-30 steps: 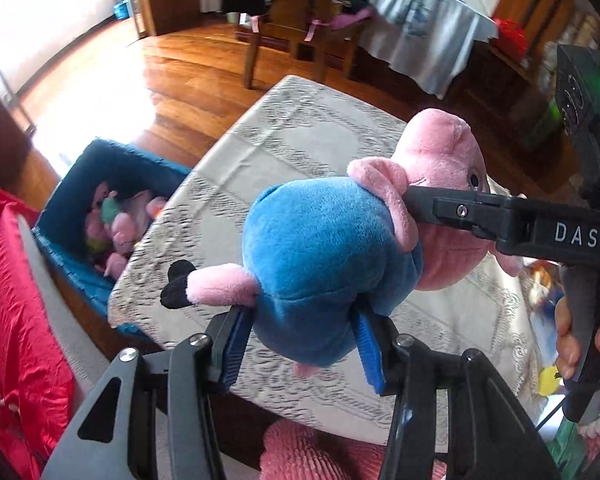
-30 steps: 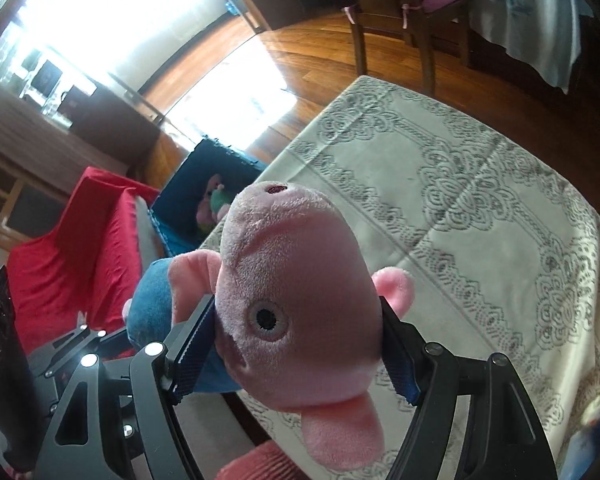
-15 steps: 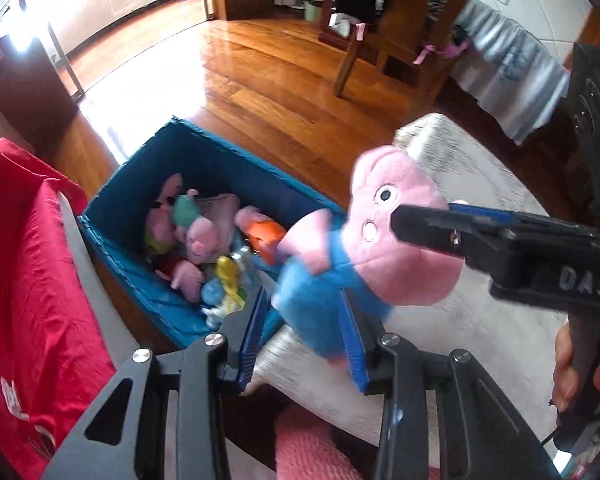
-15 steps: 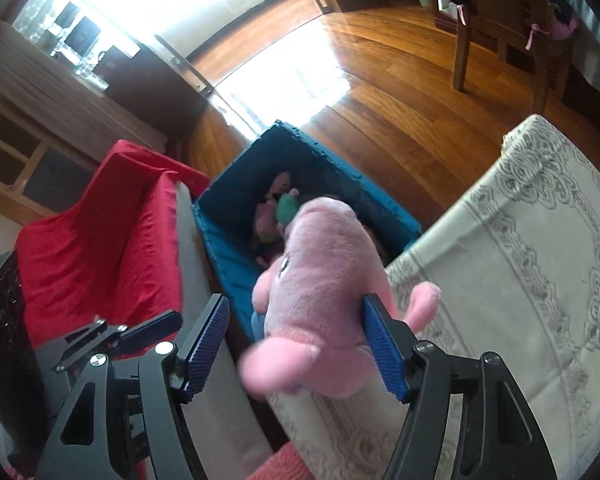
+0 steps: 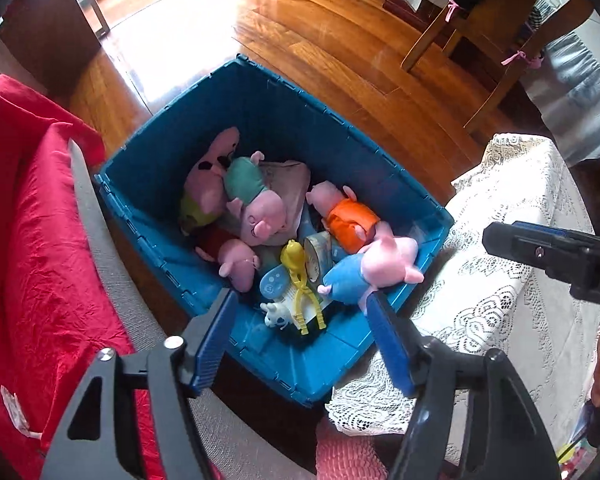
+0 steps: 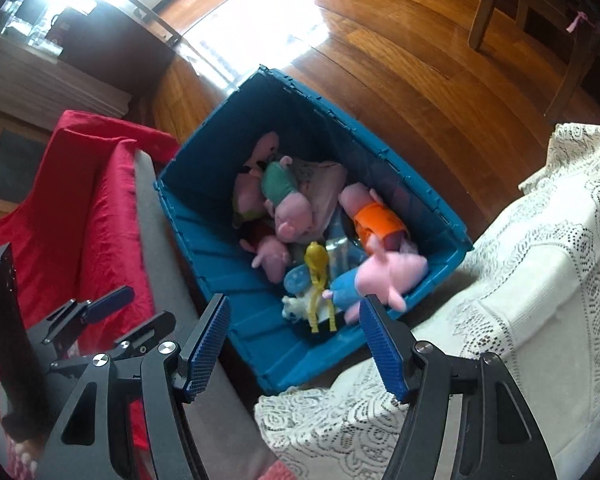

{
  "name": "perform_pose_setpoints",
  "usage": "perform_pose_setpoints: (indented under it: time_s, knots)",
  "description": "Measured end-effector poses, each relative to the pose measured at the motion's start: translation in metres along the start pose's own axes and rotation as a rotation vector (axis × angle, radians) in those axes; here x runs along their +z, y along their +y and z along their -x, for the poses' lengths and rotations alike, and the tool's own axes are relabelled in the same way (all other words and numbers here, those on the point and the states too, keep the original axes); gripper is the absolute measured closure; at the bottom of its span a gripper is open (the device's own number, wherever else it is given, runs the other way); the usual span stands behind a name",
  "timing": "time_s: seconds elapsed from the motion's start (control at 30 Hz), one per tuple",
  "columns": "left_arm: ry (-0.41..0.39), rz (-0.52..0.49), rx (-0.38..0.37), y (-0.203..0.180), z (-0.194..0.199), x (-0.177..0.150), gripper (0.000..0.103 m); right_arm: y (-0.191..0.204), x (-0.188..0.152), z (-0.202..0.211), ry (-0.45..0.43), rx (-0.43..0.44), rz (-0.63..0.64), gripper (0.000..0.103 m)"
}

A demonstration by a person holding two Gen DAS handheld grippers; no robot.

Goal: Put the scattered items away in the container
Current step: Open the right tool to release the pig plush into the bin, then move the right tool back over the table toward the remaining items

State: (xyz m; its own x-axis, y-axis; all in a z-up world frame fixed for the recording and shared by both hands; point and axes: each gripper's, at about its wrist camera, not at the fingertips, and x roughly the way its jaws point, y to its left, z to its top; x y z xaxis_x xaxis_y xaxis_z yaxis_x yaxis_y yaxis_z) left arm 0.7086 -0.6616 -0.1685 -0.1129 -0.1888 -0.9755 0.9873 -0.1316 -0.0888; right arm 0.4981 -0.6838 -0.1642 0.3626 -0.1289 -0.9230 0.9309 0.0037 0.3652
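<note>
Pig plush in blue (image 5: 370, 270) sits inside the blue bin (image 5: 148, 184) near the table (image 5: 512, 312); my left hand-held gripper (image 5: 300, 332) and right hand-held gripper (image 6: 294, 338) are both spread, holding nothing.

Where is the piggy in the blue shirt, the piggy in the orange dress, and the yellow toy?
Blue-shirt pig (image 5: 346, 280), left wrist view, on its blue body.
Orange-dress pig (image 5: 350, 220), left wrist view, on the orange dress.
Yellow toy (image 6: 315, 258), right wrist view, on its rounded top end.
</note>
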Motion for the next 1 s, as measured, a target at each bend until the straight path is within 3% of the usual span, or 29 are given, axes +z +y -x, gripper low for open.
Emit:
perform_pose_setpoints:
  time_s: [0.1,0.23,0.3,0.37,1.0]
  knots:
    - [0.009,0.009,-0.008,0.004,-0.004,0.002,0.027,0.008,0.005,-0.006,0.013,-0.027,0.011,0.029]
    - [0.028,0.01,0.005,0.006,-0.007,0.003,0.026,0.016,0.008,-0.01,0.022,-0.052,0.015,0.007]
    - [0.032,0.008,0.018,0.006,-0.009,0.002,0.013,0.018,0.009,-0.013,0.028,-0.065,0.014,0.003]
    - [0.031,0.006,0.026,0.006,-0.009,0.002,0.007,0.018,0.008,-0.013,0.031,-0.081,0.014,0.003]
    - [0.017,-0.034,0.022,-0.016,0.0,0.01,0.007,0.001,-0.005,0.004,0.015,-0.119,-0.027,0.001]
